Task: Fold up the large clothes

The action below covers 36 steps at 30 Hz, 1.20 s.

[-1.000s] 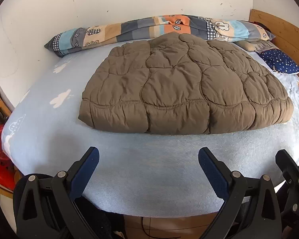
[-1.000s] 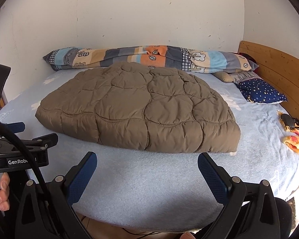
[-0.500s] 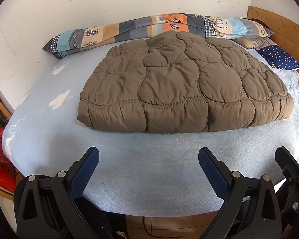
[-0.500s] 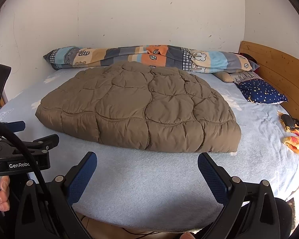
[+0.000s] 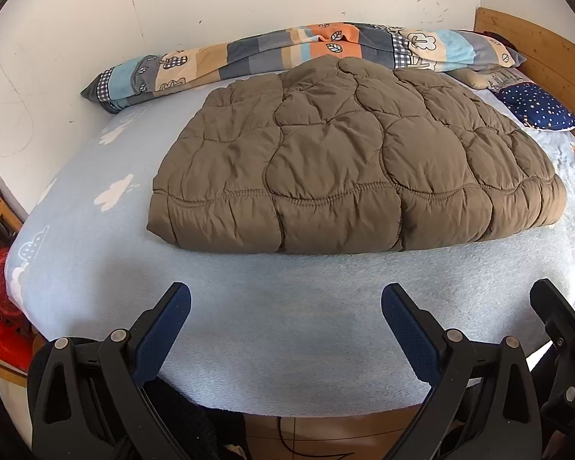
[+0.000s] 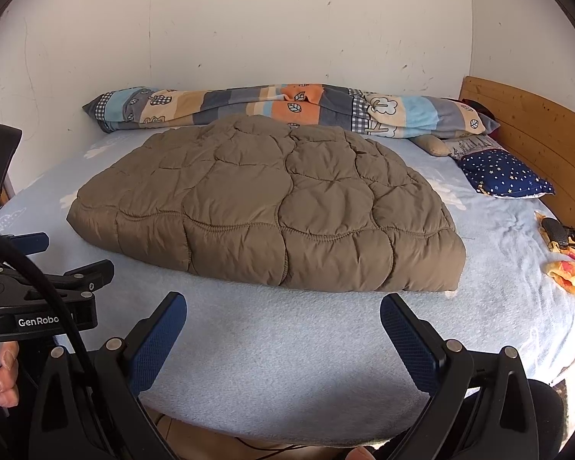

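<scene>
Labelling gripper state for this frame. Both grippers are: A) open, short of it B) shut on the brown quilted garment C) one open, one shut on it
A: left gripper and right gripper both stand open over bare sheet, short of the brown quilted garment.

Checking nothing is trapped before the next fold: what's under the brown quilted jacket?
The brown quilted jacket lies on the light blue bedsheet, which shows all around it. Anything beneath or folded inside is covered and cannot be seen.

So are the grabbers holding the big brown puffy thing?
No. Both the left gripper and right gripper have open jaws with nothing between them; the brown quilted garment lies untouched on the bed.
</scene>
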Available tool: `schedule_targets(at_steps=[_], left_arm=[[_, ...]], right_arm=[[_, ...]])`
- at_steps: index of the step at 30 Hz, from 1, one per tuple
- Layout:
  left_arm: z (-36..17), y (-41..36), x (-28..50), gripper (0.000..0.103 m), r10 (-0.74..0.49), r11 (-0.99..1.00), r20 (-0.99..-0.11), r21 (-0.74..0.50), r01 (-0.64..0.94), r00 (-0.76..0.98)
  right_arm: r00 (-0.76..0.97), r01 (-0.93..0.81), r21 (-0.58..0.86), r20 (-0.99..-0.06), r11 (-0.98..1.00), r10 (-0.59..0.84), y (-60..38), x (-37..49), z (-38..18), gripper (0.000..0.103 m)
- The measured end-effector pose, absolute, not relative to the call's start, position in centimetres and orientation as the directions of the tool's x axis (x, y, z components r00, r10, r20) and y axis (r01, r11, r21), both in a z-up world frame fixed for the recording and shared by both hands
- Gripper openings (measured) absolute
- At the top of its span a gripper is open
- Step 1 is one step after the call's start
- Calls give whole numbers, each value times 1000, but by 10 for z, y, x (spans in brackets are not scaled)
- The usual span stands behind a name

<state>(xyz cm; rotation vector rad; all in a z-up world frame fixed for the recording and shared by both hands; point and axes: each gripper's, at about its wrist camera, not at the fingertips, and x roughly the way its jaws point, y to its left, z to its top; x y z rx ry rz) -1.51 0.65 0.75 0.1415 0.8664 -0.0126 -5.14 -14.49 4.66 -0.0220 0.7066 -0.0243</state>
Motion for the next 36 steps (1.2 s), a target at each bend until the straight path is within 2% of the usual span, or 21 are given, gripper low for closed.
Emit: schedule_targets(at_steps=[26, 36], left_arm=[[6, 5, -16, 100, 49, 988, -763, 131, 81, 644], [5, 4, -17, 100, 58, 985, -763, 149, 88, 643]], right_arm=[[754, 33, -43, -655, 999, -53, -146, -51, 47, 103], [724, 47, -65, -686, 997, -79, -146, -46, 39, 103]])
